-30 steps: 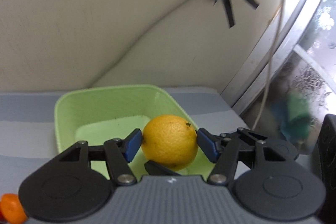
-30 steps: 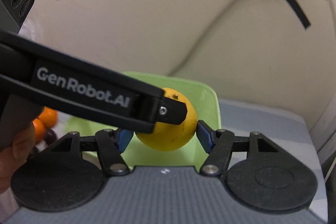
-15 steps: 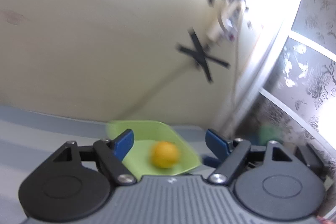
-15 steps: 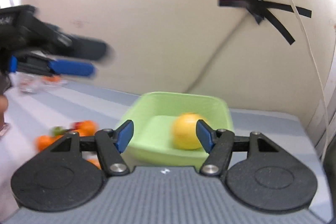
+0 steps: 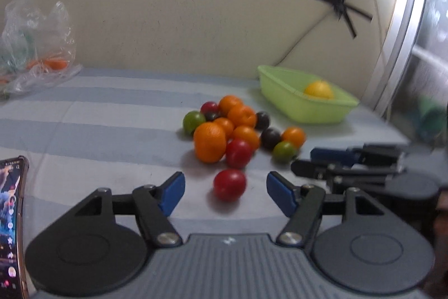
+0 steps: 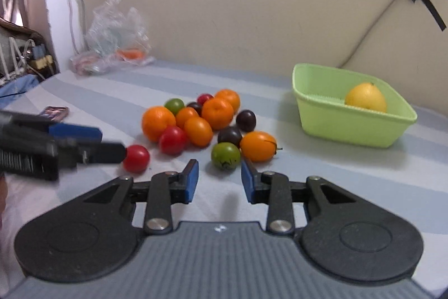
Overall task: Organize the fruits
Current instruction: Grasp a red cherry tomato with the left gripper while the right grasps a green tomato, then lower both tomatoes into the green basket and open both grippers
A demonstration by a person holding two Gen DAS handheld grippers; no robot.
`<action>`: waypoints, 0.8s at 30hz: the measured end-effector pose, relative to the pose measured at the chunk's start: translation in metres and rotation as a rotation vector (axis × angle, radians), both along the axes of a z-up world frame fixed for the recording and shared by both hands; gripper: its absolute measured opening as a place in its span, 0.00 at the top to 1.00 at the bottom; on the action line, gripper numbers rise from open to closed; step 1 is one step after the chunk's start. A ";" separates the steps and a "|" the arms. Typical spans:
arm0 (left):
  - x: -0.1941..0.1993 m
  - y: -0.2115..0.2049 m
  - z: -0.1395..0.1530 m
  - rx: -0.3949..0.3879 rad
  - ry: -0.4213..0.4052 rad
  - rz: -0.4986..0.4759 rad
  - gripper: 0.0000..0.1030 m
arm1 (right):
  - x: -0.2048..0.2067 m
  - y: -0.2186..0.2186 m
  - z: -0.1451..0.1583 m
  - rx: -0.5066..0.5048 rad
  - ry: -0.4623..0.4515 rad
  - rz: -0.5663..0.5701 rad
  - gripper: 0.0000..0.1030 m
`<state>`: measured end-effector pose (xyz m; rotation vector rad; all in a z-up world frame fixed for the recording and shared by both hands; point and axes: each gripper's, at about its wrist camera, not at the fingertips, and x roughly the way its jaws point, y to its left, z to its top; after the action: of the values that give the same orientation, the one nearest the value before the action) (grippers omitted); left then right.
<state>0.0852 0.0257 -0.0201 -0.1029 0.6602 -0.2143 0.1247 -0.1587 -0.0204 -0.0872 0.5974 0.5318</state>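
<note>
Left claw (image 5: 225, 194) gapes before red fruit (image 5: 229, 184), phone (image 5: 11, 226) beside.

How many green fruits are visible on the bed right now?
2. One green fruit lies at the near edge of the pile, just ahead of the right gripper; another green fruit sits at the far left side. Others may be hidden.

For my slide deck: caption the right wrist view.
Open right gripper approaches a green fruit beside the fruit pile; one yellow citrus sits in the green basket.
</note>
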 end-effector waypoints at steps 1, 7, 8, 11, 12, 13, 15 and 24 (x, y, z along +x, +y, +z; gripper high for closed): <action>0.003 -0.001 -0.003 0.013 0.010 0.006 0.44 | 0.003 0.002 -0.001 0.006 0.018 0.001 0.63; 0.011 -0.004 -0.014 -0.021 0.036 0.010 0.64 | 0.017 0.012 -0.014 -0.008 0.061 -0.023 0.63; 0.012 -0.007 -0.015 -0.019 0.032 0.003 0.68 | 0.018 0.014 -0.015 -0.010 0.049 -0.023 0.63; 0.004 -0.015 -0.015 0.013 0.011 -0.005 0.71 | 0.016 0.016 -0.016 -0.032 0.030 -0.013 0.73; 0.001 -0.016 -0.015 0.013 0.007 -0.013 0.72 | 0.013 0.014 -0.015 -0.030 0.025 -0.005 0.73; -0.001 -0.017 -0.015 0.002 0.009 -0.023 0.72 | 0.010 0.012 -0.015 -0.023 0.028 0.006 0.73; -0.007 -0.017 -0.014 -0.043 0.019 -0.056 0.72 | 0.001 0.003 -0.015 -0.008 0.032 0.021 0.73; 0.017 -0.048 0.018 -0.205 0.022 -0.242 0.72 | -0.029 -0.056 -0.007 0.046 -0.021 -0.038 0.73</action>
<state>0.1018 -0.0227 -0.0017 -0.2224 0.6706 -0.5151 0.0954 -0.2143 -0.0272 -0.0378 0.5646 0.5071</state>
